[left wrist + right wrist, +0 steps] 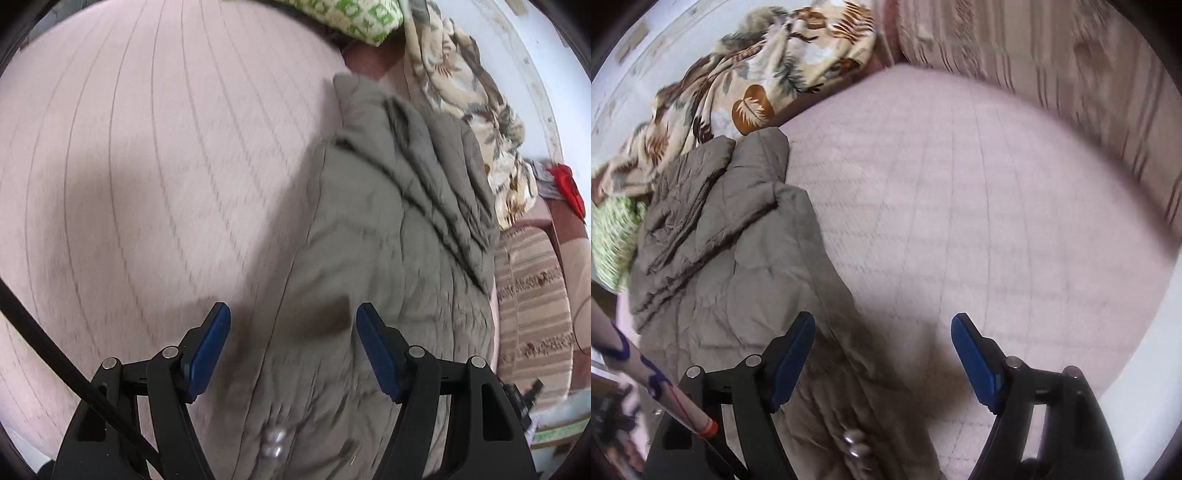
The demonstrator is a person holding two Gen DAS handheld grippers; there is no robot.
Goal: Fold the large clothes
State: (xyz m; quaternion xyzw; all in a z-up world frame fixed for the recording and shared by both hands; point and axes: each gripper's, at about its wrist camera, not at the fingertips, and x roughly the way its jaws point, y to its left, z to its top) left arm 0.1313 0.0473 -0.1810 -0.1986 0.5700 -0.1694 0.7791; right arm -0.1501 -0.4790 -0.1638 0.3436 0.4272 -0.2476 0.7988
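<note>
1. In the left wrist view, the left gripper (293, 317) hangs with its blue fingers (208, 349) apart and nothing between them. It is above the near end of a grey-brown quilted jacket (388, 240).
2. Two small silvery snaps (272, 443) show on the jacket just below that gripper, near the bottom of the view.
3. In the right wrist view, the right gripper (882, 328) also has its jaws wide apart and empty. Its left finger is over the jacket's (738, 258) edge and its right finger is over bare sheet.
4. The jacket lies on a bed covered by a pale pink sheet (147, 166) with thin lines. It runs away from both grippers towards the far edge of the bed, with folded layers bunched at its far end.
5. A sleeve-like flap (761, 162) lies folded over the jacket's far part; blur makes it hard to tell which part of the jacket it is.
6. Beyond the jacket, a leaf-print cloth (757, 74) is heaped along the far edge of the bed against a pale wall.
7. A green-and-white patterned pillow (354, 18) sits at the far corner.
8. A striped brown cushion (532, 306) lies along the bed's side edge, with something red (567, 188) beyond it.
</note>
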